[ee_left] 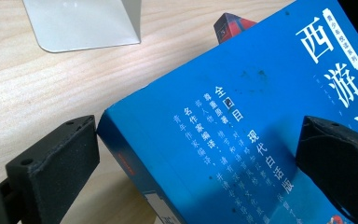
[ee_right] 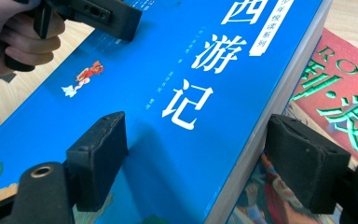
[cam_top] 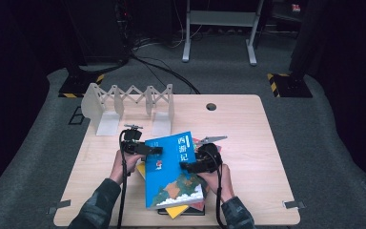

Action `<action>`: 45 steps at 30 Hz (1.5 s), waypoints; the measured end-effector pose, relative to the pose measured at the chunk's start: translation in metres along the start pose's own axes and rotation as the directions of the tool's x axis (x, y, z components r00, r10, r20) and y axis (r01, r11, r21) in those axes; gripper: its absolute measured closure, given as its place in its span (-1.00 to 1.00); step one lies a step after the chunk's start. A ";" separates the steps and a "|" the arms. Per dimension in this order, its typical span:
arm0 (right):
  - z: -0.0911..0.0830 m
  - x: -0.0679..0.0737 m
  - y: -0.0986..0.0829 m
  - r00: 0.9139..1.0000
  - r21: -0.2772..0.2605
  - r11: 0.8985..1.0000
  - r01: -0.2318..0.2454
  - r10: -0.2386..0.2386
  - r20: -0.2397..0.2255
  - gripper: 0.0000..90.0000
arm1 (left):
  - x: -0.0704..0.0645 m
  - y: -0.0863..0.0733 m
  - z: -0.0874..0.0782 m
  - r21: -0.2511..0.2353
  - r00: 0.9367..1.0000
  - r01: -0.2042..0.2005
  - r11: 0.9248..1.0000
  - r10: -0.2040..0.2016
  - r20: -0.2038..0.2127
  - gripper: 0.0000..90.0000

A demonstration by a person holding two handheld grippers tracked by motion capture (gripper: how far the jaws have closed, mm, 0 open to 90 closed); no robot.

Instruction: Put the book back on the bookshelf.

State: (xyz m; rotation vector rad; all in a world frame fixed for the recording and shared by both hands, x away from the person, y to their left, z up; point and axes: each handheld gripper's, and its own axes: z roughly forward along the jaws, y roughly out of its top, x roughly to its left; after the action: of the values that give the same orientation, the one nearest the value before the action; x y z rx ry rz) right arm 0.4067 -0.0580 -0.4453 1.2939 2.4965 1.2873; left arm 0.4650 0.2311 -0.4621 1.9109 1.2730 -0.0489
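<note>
Standing at the far left of the tabletop: a white accordion-style book rack, upright, well apart from the stack of books. Gripping the left edge of the blue book: the left gripper, held in a hand coming in from the bottom of the high view. Seen in the left gripper view, one jaw pressed on the blue cover, the other just beside the spine at the book's corner, so spread to about the book's thickness and straddling its edge. Lying slightly raised and tilted near the middle of the tabletop, the blue book on top of a stack, with a yellow book and a red book peeking out beneath. Straddling the right edge of the blue book: the right gripper, one jaw on the cover, the other down beside the page edge over the red book, jaws wide rather than clamped tight.
</note>
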 end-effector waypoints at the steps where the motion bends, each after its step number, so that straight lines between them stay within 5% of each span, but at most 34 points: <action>1: 0.000 0.000 0.000 1.000 0.000 1.000 0.000 0.000 0.000 -0.54 | 0.000 0.000 0.000 0.000 1.000 0.000 1.000 0.000 0.000 -1.00; 11: 0.005 0.002 0.001 1.000 -0.014 1.000 -0.006 0.006 -0.009 -0.53 | 0.003 0.000 -0.004 0.021 1.000 0.028 0.999 -0.028 -0.002 -1.00; 18: 0.015 0.009 0.003 1.000 -0.041 0.999 -0.009 0.009 -0.013 -0.53 | 0.007 0.001 -0.013 0.016 0.998 -0.016 1.000 0.017 -0.064 -1.00; 22: 0.015 0.008 0.006 1.000 -0.022 1.000 -0.003 0.002 -0.027 -0.51 | 0.012 -0.003 -0.014 0.000 0.999 0.002 1.000 -0.002 -0.032 -1.00; 24: 0.013 0.005 0.005 0.999 -0.012 1.000 -0.011 0.010 -0.045 -0.48 | 0.021 -0.010 -0.013 -0.024 0.998 0.063 0.998 -0.063 0.025 -1.00; 27: 0.011 0.005 0.003 0.999 -0.007 1.000 -0.007 0.007 -0.051 -0.47 | 0.028 -0.012 -0.011 -0.020 0.993 0.101 0.995 -0.100 0.063 -1.00; 39: 0.013 0.004 0.003 0.998 -0.008 1.000 -0.024 0.024 -0.055 -0.48 | 0.018 -0.005 -0.011 -0.002 0.996 0.072 0.997 -0.072 0.044 -0.98; 45: 0.013 0.003 0.002 0.998 -0.020 0.999 -0.027 0.026 -0.066 -0.47 | 0.016 -0.002 -0.024 -0.053 0.994 0.082 0.995 -0.078 0.076 -0.91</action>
State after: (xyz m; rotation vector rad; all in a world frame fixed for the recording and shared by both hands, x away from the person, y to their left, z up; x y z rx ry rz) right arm 0.4117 -0.0467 -0.4517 1.3063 2.5101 1.3792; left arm 0.4620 0.2591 -0.4547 1.7940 1.2881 -0.1228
